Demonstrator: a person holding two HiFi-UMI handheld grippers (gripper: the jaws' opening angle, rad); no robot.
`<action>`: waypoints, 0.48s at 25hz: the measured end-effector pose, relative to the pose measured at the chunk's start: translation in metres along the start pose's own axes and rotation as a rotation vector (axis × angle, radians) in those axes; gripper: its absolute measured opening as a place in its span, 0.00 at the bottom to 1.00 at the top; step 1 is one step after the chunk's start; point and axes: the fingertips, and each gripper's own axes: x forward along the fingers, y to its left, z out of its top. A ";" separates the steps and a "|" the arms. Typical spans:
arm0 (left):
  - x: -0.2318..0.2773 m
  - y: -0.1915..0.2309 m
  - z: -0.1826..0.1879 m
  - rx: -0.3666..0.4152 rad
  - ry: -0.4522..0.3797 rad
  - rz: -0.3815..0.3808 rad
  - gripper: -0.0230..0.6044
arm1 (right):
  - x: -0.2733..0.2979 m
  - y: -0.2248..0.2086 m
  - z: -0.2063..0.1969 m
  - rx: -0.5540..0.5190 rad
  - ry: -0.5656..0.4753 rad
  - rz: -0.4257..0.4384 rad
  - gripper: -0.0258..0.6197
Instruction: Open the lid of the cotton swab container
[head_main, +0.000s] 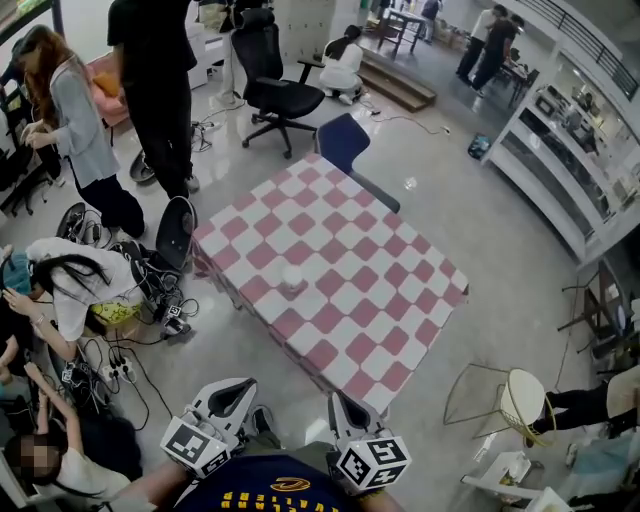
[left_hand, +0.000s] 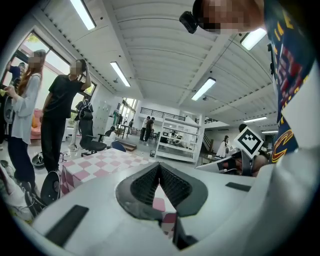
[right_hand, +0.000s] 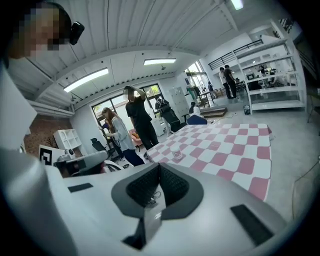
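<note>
Fingers (left_hand: 145, 186) of left gripper (left_hand: 159, 166): dark, ribbed, clenched tip to tip, grasping nothing; same on right gripper (right_hand: 159, 166), pressed together and empty; both held low at the bottom edge of the head view, side by side, square-marker cubes nearest the camera, tips aimed toward the near corner of the counter (head_main: 380, 330).

Cotton swab container (head_main: 293, 286): small, pale, translucent; stands upright near the middle of the counter on the pink-and-white checked cloth; well apart from both grippers; too small to tell how the lid sits; shows in the right gripper view just beyond the fingertips and a little to the right.

Around the counter: blue chair (head_main: 345, 142) tucked just beside the far corner; black office chair (head_main: 283, 95) on the grey floor beyond it; white shelving (head_main: 560, 170) along the right side; wire-frame chair (head_main: 520, 400) with a pale seat to the right of the near corner; tangle of cables (head_main: 120, 370) on the floor to the left; person in black (head_main: 160, 90) and person in grey top (head_main: 78, 130) standing at far left; others crouched low beside the cables.
</note>
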 end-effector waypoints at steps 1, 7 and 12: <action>0.000 0.009 0.001 -0.004 0.000 0.003 0.04 | 0.005 0.003 0.002 -0.007 0.003 -0.002 0.06; 0.006 0.047 -0.001 -0.037 -0.002 0.023 0.04 | 0.029 0.010 0.008 -0.020 0.029 -0.012 0.06; 0.015 0.058 -0.006 -0.054 0.013 0.043 0.04 | 0.051 0.006 0.004 0.000 0.060 0.009 0.06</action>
